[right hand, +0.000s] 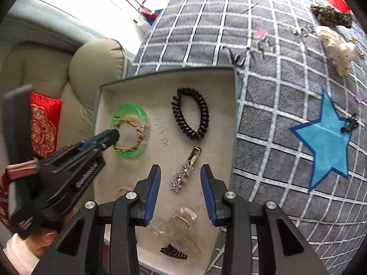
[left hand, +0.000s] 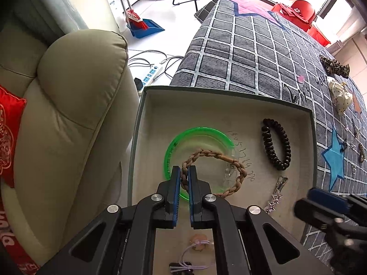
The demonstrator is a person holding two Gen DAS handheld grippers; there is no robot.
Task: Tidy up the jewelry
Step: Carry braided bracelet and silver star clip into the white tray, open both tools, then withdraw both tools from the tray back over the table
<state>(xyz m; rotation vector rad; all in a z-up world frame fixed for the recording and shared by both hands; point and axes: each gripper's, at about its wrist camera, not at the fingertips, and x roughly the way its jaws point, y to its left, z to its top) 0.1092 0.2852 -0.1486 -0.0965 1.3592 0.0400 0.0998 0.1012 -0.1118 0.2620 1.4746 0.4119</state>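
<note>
An open grey box (left hand: 229, 96) (right hand: 165, 74) sits on the bed. My left gripper (left hand: 184, 175) (right hand: 114, 135) is shut on a tan braided bracelet (left hand: 231, 160) (right hand: 137, 137), holding it over a green bangle (left hand: 199, 131) (right hand: 128, 111) in the box. A black spiral hair tie (left hand: 276, 146) (right hand: 190, 113) and a star hair clip (left hand: 275, 194) (right hand: 183, 171) lie in the box. My right gripper (right hand: 181, 176) is open and empty above the star clip. Clear claw clips (right hand: 181, 220) and a black comb clip (right hand: 173, 253) lie nearer.
Loose items lie on the checked bedspread (left hand: 252, 45) to the right: a leopard scrunchie (right hand: 332, 15), a cream dotted scrunchie (right hand: 337, 45) and a small black clip (right hand: 349, 125). A beige armchair (left hand: 68, 114) with a red cushion (right hand: 43, 123) stands left of the box.
</note>
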